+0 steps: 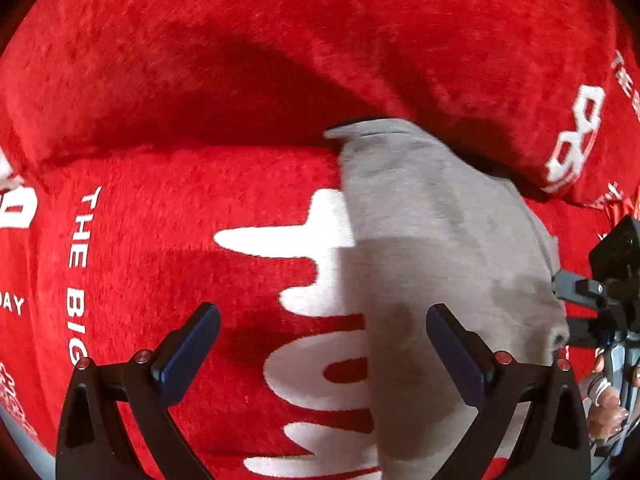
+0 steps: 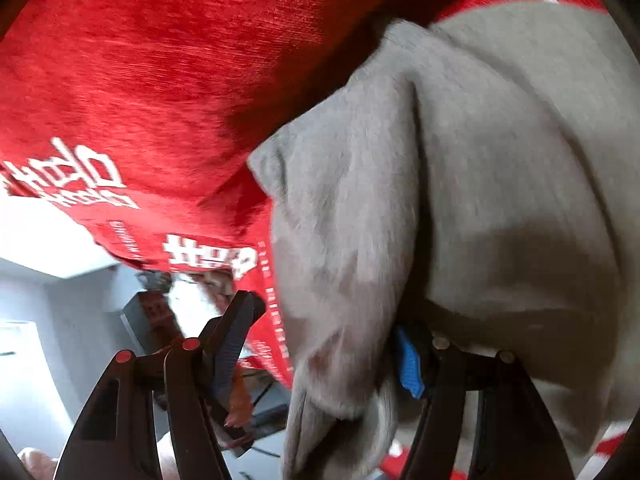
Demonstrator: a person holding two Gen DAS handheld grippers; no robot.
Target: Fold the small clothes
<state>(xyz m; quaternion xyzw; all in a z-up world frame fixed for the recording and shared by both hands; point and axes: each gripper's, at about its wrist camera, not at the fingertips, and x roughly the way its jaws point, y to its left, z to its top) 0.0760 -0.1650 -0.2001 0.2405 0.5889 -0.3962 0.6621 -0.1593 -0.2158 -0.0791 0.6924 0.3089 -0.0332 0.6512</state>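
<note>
Grey garment (image 1: 432, 248), a small knit piece with a soft brushed look, lies on a red plush cover (image 1: 168, 92) printed with white lettering. Relative to the left tool (image 1: 324, 352), it spreads ahead and to the right, its straight edge running just under the gap between the two fingers and its far corner reaching the crease where the cushion rises. That tool stands wide open with nothing between its pads; one finger hangs over the red cover, the other over the grey cloth.

At the right tool (image 2: 324, 344), the jaws are parted and a fold of the garment (image 2: 460, 168) hangs loosely in the gap, draped over the blue-padded finger. I see no pinch on it, so I judge it released.

The cloth looks light, limp and thick enough to hold a crease poorly; it should slump and bunch rather than slide. The plush beneath will probably drag on it. Corners or a hemmed edge would be the firmest places to grip, taking a single layer near the straight edge.
</note>
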